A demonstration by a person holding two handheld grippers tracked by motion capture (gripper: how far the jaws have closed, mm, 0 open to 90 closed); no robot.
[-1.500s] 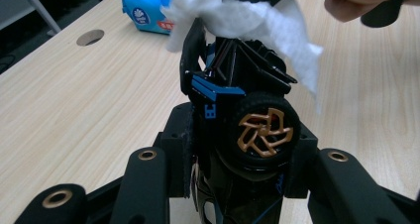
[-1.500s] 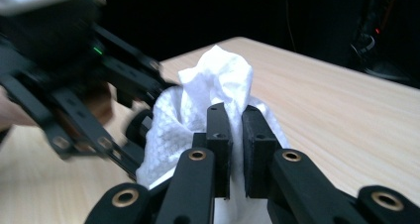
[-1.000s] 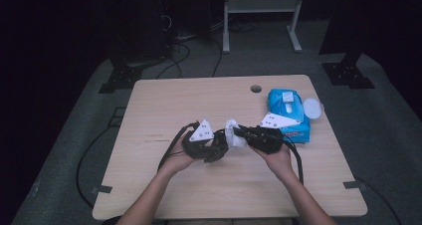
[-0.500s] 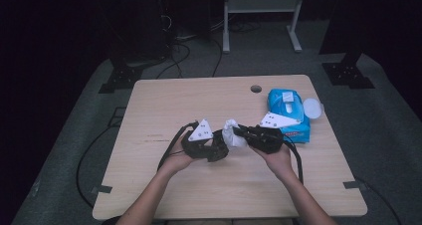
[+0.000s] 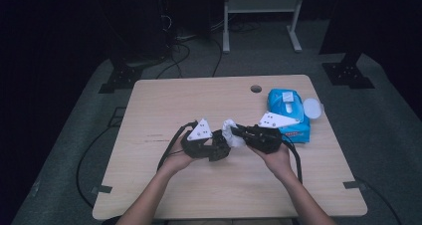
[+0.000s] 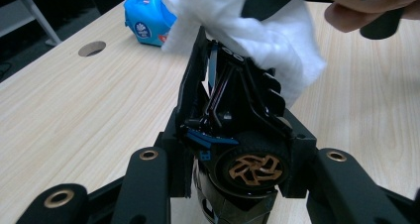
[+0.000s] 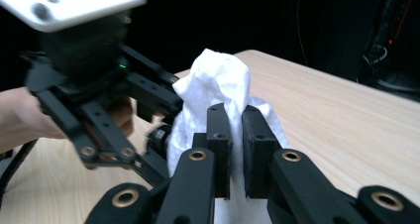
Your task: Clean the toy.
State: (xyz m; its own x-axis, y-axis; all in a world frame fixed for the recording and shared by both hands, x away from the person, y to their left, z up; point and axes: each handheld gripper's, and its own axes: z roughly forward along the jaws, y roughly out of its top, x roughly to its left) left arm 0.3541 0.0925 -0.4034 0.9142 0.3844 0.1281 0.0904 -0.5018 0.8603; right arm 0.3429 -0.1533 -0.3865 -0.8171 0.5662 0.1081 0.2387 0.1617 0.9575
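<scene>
Toy car (image 6: 233,135), black with bronze-spoked wheels, sits clamped between the left gripper (image 6: 233,184) jaws at lower centre of the left gripper view, held above the tabletop (image 5: 209,100). Right gripper (image 7: 236,149) is pinched tight on a crumpled white wipe (image 7: 218,85), pressed against the car's far end. Suggest short light strokes, firm left clamp, so the car won't twist. Blue wipe pack (image 5: 288,110) lies centre-right in the high view.
</scene>
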